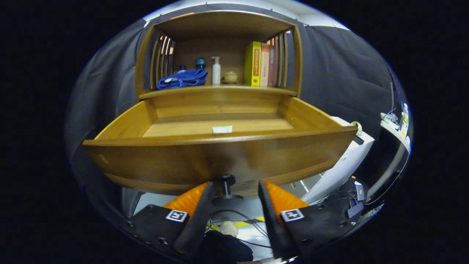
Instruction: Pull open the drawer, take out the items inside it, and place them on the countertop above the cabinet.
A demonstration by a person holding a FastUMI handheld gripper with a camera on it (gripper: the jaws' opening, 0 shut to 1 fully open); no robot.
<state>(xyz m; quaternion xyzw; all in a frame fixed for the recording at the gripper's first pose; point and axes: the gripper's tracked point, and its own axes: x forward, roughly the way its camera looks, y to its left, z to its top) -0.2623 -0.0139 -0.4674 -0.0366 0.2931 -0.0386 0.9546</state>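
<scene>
The drawer [220, 146] front hides the near part of its floor. On the shelf at twelve o'clock, the blue cloth [182, 79] partly covers two small containers [199, 63]; book spines [261, 64] are unreadable.

Cloth-walled recording booth [340, 73], wooden cabinet [220, 25], floor cables [253, 229].

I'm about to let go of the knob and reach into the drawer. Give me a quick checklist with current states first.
1. Wooden drawer pulled open: ok, its floor is exposed.
2. Gripper free of the dark round knob: not ok, the knob sits between the fingers; contact cannot tell.
3. Item to lift located: ok, a small pale flat packet lies on the drawer floor near the front wall.
4. Other items in drawer: cannot tell, the front wall hides the nearest strip.
5. Room on the wooden countertop: cannot tell, blue folded cloth, white pump bottle and yellow book already stand there.
</scene>
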